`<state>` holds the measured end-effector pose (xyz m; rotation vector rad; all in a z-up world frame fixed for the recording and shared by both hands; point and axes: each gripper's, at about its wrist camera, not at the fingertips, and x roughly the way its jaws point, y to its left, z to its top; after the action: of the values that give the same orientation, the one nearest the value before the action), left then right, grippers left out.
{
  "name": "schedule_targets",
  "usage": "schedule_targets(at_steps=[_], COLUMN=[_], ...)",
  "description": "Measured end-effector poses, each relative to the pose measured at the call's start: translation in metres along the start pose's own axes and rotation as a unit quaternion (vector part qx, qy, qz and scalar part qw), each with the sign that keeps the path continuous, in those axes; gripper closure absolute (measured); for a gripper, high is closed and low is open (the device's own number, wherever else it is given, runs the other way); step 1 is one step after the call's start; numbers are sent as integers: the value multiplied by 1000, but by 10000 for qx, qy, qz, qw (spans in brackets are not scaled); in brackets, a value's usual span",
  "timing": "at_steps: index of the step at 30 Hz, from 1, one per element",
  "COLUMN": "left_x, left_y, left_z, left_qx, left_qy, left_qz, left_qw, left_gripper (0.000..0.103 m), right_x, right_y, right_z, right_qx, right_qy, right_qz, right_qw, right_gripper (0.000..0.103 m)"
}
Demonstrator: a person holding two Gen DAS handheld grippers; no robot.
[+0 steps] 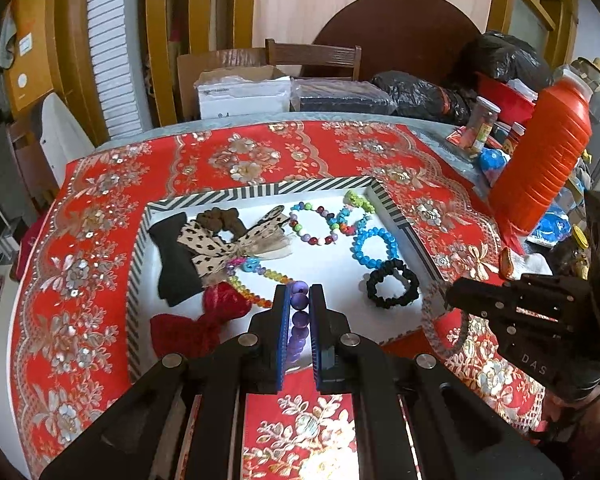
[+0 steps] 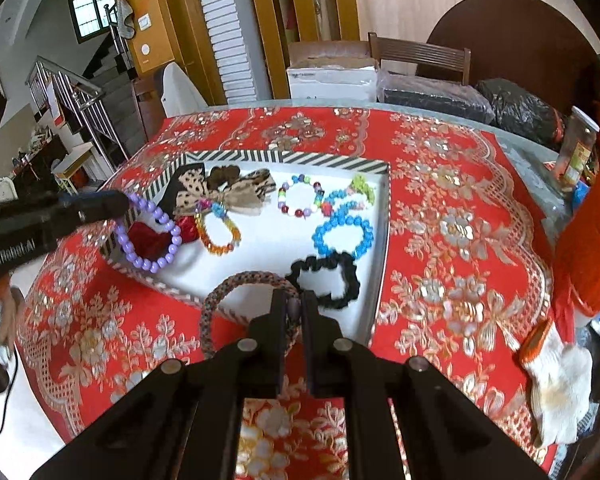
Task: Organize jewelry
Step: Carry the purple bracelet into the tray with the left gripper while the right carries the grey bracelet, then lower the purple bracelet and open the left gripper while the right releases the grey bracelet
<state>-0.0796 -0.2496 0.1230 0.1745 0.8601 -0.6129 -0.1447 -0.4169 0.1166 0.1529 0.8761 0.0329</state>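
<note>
A tray (image 1: pixel 260 192) (image 2: pixel 284 157) with a white floor and a striped rim lies on the red floral tablecloth. My left gripper (image 1: pixel 299 290) (image 2: pixel 118 204) is shut on a purple bead bracelet (image 1: pixel 299 322) (image 2: pixel 152 240), which hangs above the tray's near-left corner. My right gripper (image 2: pixel 294 304) (image 1: pixel 450 300) is shut on a braided loop bracelet (image 2: pixel 236 284) (image 1: pixel 430 320) at the tray's near edge. Inside the tray lie a black scrunchie (image 1: pixel 392 282) (image 2: pixel 324 280), a blue bead bracelet (image 1: pixel 374 246) (image 2: pixel 342 236), a multicoloured bead bracelet (image 1: pixel 314 224), a rainbow crystal bracelet (image 2: pixel 218 232) and fabric bows (image 1: pixel 220 244).
A tall orange bottle (image 1: pixel 540 164) and small jars (image 1: pixel 484 124) stand to the right of the tray. A white work glove (image 2: pixel 556 380) lies on the cloth at the near right. Boxes and black bags line the table's far side.
</note>
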Motion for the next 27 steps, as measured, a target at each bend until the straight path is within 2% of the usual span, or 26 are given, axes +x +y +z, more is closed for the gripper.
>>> schedule_targets(at_steps=[7, 14, 27], left_x=[28, 57, 66], left_y=[-9, 6, 29], left_z=[-1, -15, -30], left_qx=[-84, -276, -480], left_qy=[146, 432, 549], left_qz=[-168, -62, 19], left_qw=[9997, 9987, 9973], left_gripper=[102, 102, 102], right_x=[18, 36, 73], right_y=[-8, -13, 1], right_z=[15, 24, 42], right_qx=[127, 163, 87], right_qy=[78, 194, 431], right_qz=[-53, -84, 10], right_qw=[9999, 9996, 9990], right_gripper=[96, 96, 96])
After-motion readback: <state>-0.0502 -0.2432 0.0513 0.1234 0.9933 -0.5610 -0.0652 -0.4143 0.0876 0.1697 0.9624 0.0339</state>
